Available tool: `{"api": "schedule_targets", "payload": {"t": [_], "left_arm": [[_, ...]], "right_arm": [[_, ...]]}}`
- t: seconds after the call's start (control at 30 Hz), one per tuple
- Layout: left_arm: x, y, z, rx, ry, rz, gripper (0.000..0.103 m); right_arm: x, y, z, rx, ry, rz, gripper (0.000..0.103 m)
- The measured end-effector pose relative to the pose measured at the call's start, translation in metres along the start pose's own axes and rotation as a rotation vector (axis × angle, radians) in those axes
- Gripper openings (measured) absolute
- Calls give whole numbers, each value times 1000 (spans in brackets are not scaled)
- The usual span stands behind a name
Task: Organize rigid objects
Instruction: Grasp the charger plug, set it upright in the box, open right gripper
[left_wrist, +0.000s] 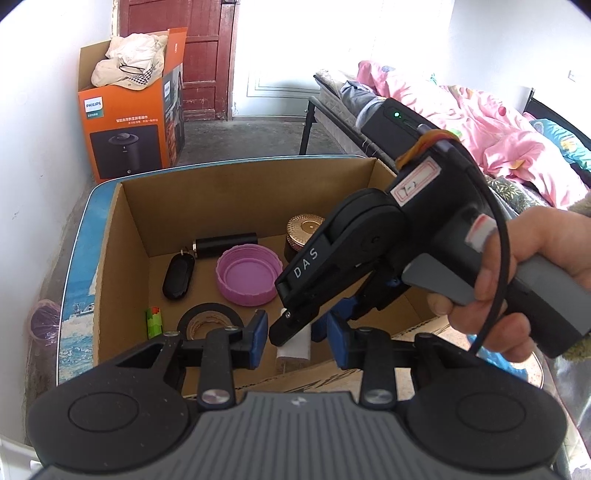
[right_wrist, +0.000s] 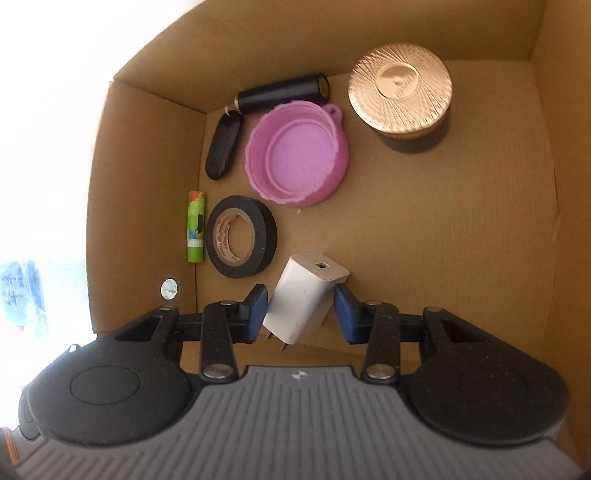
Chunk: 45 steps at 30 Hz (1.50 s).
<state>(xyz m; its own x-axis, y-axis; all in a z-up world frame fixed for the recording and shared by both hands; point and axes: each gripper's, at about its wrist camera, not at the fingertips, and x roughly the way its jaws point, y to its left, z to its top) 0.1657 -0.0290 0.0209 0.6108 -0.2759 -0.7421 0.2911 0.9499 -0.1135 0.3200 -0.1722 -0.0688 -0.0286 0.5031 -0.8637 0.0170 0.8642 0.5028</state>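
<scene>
My right gripper (right_wrist: 299, 308) hangs inside the cardboard box (right_wrist: 424, 221), its jaws spread around the white charger (right_wrist: 304, 302), which lies on the box floor just beside the black tape roll (right_wrist: 242, 236). I can't tell whether the pads touch it. It looks light, stiff and smooth; I'd pinch the flat sides, clear of the prongs. My left gripper (left_wrist: 295, 334) is open and empty.

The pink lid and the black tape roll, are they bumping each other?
Apart. In the right wrist view, a strip of bare cardboard shows between the pink lid and the black tape roll.
</scene>
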Motion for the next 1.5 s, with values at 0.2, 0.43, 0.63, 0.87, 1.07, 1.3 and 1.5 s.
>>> {"api": "schedule_targets", "payload": {"t": [0.2,0.43,0.63,0.87,1.07,1.3,1.5], "left_arm": [[2,1,-4,-5,6,-12,36],[-2,1,-5,-13,-1,-21,35],[0,2,-4,-11,-6,-27,35],[-2,4,-6,-25,-6,-32,36],[-3,3,-6,-23,-9,-30,36],[-4,2,-6,-23,-10,-29,36],[-4,1,-6,-27,-12,-28,36]], "right_arm": [[-8,-3,14,-27,-43,41,28],[-15,-17,29,-25,-54,72,28],[-27,-35,33,27,-80,57,30],[-16,-41,31,46,-51,125,29],[-15,-31,37,61,-60,71,46],[-6,-10,37,-38,-78,-2,33],[1,-18,40,-11,-5,141,31]]}}
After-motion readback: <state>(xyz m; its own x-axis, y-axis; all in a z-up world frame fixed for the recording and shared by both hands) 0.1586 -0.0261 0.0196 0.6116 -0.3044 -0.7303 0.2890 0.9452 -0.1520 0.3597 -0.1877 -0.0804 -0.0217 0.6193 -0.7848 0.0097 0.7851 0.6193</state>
